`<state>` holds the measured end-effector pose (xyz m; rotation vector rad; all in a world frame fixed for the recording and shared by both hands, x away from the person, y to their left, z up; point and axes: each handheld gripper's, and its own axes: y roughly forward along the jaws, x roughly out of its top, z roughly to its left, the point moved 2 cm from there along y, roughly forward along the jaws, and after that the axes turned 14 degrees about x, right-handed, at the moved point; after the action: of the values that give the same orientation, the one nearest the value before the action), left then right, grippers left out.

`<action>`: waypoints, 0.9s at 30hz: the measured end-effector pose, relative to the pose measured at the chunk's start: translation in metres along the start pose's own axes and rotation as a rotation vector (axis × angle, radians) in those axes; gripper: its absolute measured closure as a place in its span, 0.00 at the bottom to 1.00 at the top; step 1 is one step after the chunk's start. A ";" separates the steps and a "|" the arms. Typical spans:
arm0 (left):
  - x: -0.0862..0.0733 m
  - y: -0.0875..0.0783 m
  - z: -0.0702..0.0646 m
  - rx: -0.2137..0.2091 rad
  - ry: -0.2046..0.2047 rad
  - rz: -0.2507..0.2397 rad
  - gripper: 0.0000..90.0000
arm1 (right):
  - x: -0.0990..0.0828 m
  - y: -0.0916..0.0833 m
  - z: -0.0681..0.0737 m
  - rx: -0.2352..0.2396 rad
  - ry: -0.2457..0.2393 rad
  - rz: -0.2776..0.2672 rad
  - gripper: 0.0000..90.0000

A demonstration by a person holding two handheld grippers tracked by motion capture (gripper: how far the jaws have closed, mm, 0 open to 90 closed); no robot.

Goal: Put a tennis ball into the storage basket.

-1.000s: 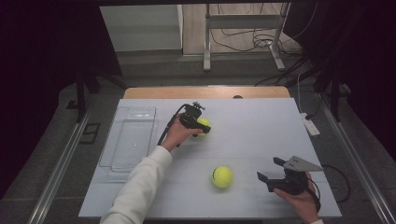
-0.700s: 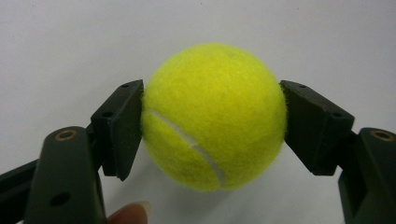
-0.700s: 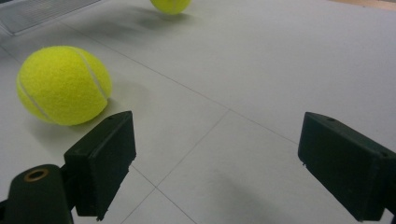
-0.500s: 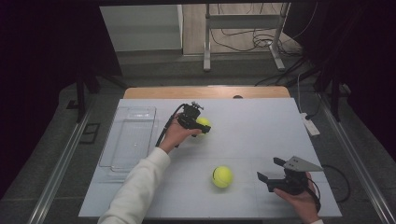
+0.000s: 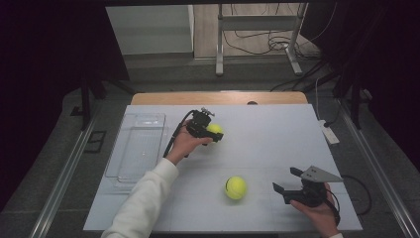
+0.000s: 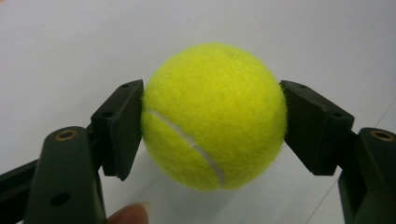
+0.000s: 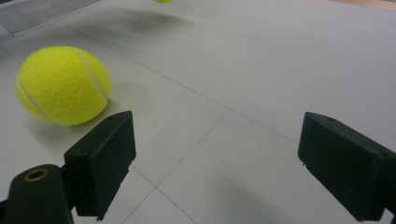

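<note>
My left gripper [image 5: 212,130] is shut on a yellow tennis ball [image 5: 215,129] over the middle of the white table [image 5: 277,134]. In the left gripper view both black pads [image 6: 122,126] press into the ball's [image 6: 212,116] sides, and a fingertip shows at the bottom edge. A second tennis ball [image 5: 236,188] lies on the table nearer the front. My right gripper [image 5: 287,181] rests at the front right, open with nothing between its jaws. In the right gripper view that ball [image 7: 63,85] sits ahead and to the left of the right gripper [image 7: 215,154].
A clear plastic tray [image 5: 136,148] lies along the table's left side, and its corner [image 7: 42,11] shows far off in the right gripper view. A white power strip [image 5: 329,133] lies by the right edge. Black stands and cables lie behind the table.
The left gripper has edged very slightly away from the person with the ball still held. The right gripper and the loose ball have kept still.
</note>
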<state>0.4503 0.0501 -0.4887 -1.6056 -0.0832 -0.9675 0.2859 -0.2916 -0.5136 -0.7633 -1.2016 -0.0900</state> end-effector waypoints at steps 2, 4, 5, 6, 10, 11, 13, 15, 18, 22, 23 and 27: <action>0.000 -0.002 0.000 -0.001 -0.002 -0.006 0.30 | 0.000 0.000 0.000 -0.001 0.001 -0.001 0.13; 0.000 -0.005 0.000 -0.001 -0.003 -0.014 0.30 | 0.000 0.000 0.000 -0.001 0.000 -0.001 0.13; 0.000 -0.005 0.000 -0.001 -0.003 -0.014 0.30 | 0.000 0.000 0.000 -0.001 0.000 -0.001 0.13; 0.000 -0.006 0.000 -0.004 -0.005 -0.016 0.30 | 0.000 0.000 0.000 -0.001 0.000 -0.001 0.13; -0.001 -0.010 0.000 -0.004 -0.011 -0.030 0.30 | 0.000 0.000 0.000 -0.001 0.001 -0.001 0.13; -0.002 -0.011 0.000 -0.005 -0.010 -0.032 0.30 | 0.000 0.000 0.000 -0.001 0.001 -0.001 0.13; -0.002 -0.013 0.000 -0.005 -0.011 -0.039 0.30 | 0.000 0.000 0.000 -0.002 0.002 -0.001 0.13; -0.003 -0.017 0.001 -0.006 -0.014 -0.048 0.30 | 0.000 0.000 0.000 -0.002 0.003 -0.001 0.13; -0.003 -0.020 0.002 -0.005 -0.009 -0.053 0.30 | 0.000 0.000 0.000 -0.001 0.004 -0.002 0.13; -0.004 -0.025 0.003 -0.005 -0.008 -0.065 0.30 | 0.000 0.000 0.000 -0.004 0.005 -0.002 0.13; -0.004 -0.027 0.003 -0.005 -0.008 -0.069 0.30 | 0.000 0.000 0.000 -0.004 0.005 -0.002 0.13; -0.005 -0.032 0.002 -0.005 -0.009 -0.082 0.30 | 0.000 0.000 0.000 -0.003 0.006 -0.003 0.13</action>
<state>0.4313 0.0633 -0.4665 -1.6218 -0.1536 -1.0245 0.2863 -0.2918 -0.5140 -0.7631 -1.1969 -0.0971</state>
